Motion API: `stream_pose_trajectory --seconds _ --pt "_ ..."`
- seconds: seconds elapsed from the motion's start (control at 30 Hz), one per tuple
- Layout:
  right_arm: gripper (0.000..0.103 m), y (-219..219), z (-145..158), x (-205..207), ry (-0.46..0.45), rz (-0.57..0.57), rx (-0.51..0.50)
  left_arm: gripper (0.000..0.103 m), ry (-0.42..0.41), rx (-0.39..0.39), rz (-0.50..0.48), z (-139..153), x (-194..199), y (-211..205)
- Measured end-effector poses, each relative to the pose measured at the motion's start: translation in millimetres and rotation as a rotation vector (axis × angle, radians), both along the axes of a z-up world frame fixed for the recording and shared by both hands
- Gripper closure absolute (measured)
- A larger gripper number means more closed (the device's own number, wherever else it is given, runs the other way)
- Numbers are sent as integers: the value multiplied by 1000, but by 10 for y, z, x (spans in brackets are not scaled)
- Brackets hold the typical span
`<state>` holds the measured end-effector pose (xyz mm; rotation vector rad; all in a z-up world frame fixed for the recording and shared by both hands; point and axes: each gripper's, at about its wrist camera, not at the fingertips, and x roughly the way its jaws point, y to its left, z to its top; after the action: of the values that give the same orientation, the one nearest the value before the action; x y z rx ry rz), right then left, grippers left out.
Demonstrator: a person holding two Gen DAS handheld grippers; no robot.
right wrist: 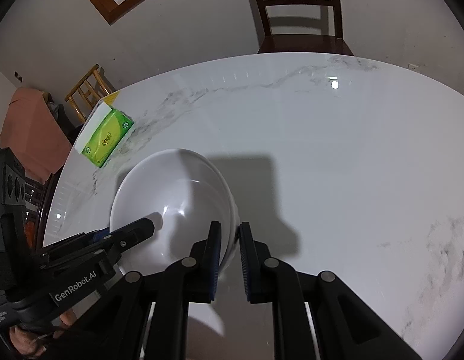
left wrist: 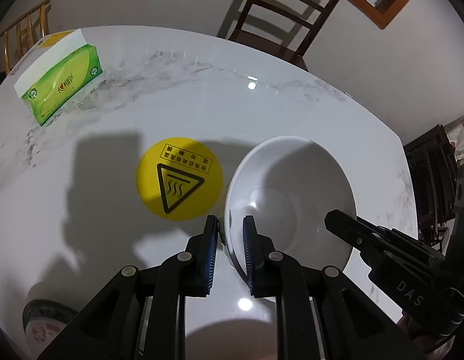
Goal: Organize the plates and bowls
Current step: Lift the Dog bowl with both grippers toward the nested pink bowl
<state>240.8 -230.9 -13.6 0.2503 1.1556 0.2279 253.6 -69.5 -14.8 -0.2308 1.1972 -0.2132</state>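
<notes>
A white bowl (left wrist: 292,198) is held between both grippers above the white marble table (left wrist: 172,96). My left gripper (left wrist: 230,231) is shut on the bowl's left rim, one finger inside and one outside. My right gripper (right wrist: 230,237) is shut on the bowl's right rim (right wrist: 172,198) the same way. The right gripper's fingers (left wrist: 352,231) show at the bowl's right side in the left wrist view. The left gripper's fingers (right wrist: 133,231) show at the bowl's left side in the right wrist view. A patterned plate (left wrist: 43,321) lies at the bottom left, mostly hidden.
A round yellow hot-surface sticker (left wrist: 179,178) is on the table left of the bowl. A green tissue box (left wrist: 61,81) stands near the far left edge. A dark wooden chair (right wrist: 301,12) stands behind the table, and a light wooden chair (right wrist: 88,90) at the left.
</notes>
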Motion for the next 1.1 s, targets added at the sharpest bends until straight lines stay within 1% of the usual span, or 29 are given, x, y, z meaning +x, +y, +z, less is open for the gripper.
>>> stream_pose_trajectory --seconds 0.47,0.83,1.1 --pt "90 -34 337 -631 -35 -17 -16 90 -30 12 -47 277 -573 -66" --pt "90 -4 525 -1099 -55 -23 -20 90 -68 7 -69 542 -1081 -57" --pt "90 46 609 -1440 -58 -13 -29 90 -64 12 -80 591 -1345 -27"
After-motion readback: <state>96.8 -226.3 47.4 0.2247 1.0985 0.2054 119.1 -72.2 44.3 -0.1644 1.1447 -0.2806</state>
